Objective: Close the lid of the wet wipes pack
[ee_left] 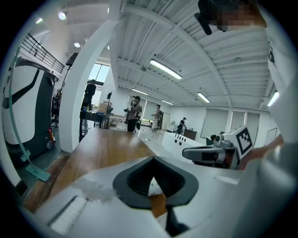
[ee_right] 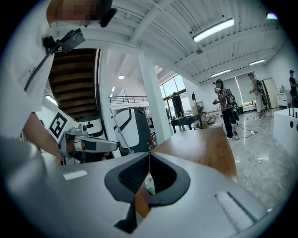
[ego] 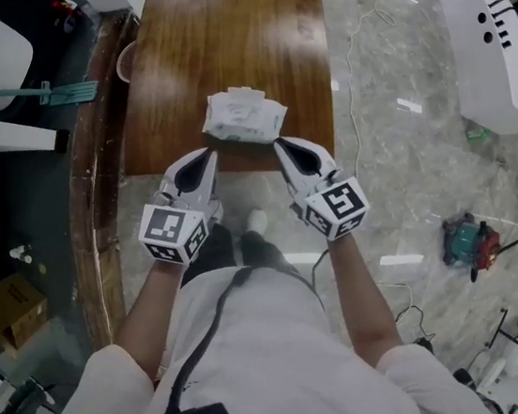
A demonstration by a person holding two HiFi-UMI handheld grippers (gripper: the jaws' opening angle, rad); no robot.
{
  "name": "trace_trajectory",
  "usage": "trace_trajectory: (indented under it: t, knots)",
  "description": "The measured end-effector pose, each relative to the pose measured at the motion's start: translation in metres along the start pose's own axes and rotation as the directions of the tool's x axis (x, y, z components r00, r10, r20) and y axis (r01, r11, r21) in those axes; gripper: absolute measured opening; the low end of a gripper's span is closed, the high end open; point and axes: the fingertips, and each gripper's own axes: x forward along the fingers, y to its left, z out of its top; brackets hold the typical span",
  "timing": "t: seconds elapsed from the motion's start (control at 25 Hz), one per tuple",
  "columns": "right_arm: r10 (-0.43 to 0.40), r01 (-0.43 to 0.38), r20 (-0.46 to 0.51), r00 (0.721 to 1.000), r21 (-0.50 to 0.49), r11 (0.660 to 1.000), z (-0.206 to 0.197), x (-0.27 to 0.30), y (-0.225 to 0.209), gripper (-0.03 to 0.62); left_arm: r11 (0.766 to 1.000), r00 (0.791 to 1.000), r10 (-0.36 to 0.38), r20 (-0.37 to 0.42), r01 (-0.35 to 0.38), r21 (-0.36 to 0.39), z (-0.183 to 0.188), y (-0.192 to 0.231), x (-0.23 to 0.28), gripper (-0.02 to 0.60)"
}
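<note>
Left gripper [ego: 205, 157] and right gripper [ego: 282, 147] both have fingers pressed together, empty; the wet wipes pack [ego: 242, 116] lies just beyond their tips.

Bright ceiling strip lights [ee_left: 165, 69], soft glare on glossy table [ego: 220, 55], fisheye-bent gripper views, dark corners
</note>
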Motion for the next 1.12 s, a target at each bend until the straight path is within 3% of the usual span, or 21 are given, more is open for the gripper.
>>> trace_trajectory:
  t: [0.2,0.56,1.12]
  knots:
    - [-0.028,0.028,-0.042,0.999,0.008,1.0,-0.019,0.026,-0.018,0.027,0.998,1.0,-0.027,-0.015,0.026,-0.051,-0.009,0.014,0.019,0.002]
    - [-0.052,0.055,-0.096,0.994,0.025,0.998,-0.048,0.063,-0.053,0.102,0.995,0.996,-0.064,-0.063,0.059,-0.077,-0.035,0.031,0.054,0.002]
    - [-0.031,0.028,-0.172,0.985,-0.019,0.999,-0.076,0.121,-0.094,0.185,0.995,0.993,-0.039,-0.107,0.028,-0.099,-0.055,0.062,0.075,0.003]
